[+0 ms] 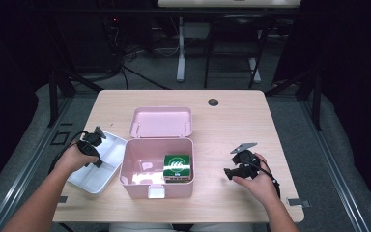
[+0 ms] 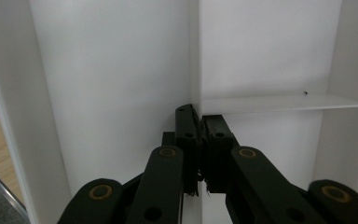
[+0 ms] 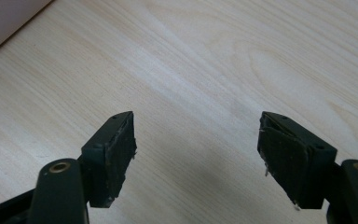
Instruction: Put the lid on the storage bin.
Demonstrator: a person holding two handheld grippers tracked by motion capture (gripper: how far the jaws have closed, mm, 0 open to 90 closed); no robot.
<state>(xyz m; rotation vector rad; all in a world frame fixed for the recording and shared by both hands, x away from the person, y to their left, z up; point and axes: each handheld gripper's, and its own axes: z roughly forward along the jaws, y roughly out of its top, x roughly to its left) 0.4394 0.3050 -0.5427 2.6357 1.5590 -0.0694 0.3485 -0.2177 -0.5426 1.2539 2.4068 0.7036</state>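
A white divided tray [image 1: 92,182] lies at the table's left, beside an open pink box [image 1: 125,166] whose lid [image 1: 160,122] is folded back. Inside the box, at its right, stands a green packet [image 1: 177,166] with a white emblem. My left gripper [image 1: 95,157] reaches down into the tray. In the left gripper view that left gripper [image 2: 200,116] is shut on the tray's thin white divider wall [image 2: 194,56]. My right gripper [image 1: 228,173] hovers low over bare wood right of the box. The right gripper [image 3: 198,135] stands open, with nothing between its pads.
The wooden table [image 1: 232,121] has a round cable hole [image 1: 213,102] near its far edge. A small latch [image 1: 156,191] sticks out of the pink box's front. Beyond the table stand dark desk legs and cables on the floor.
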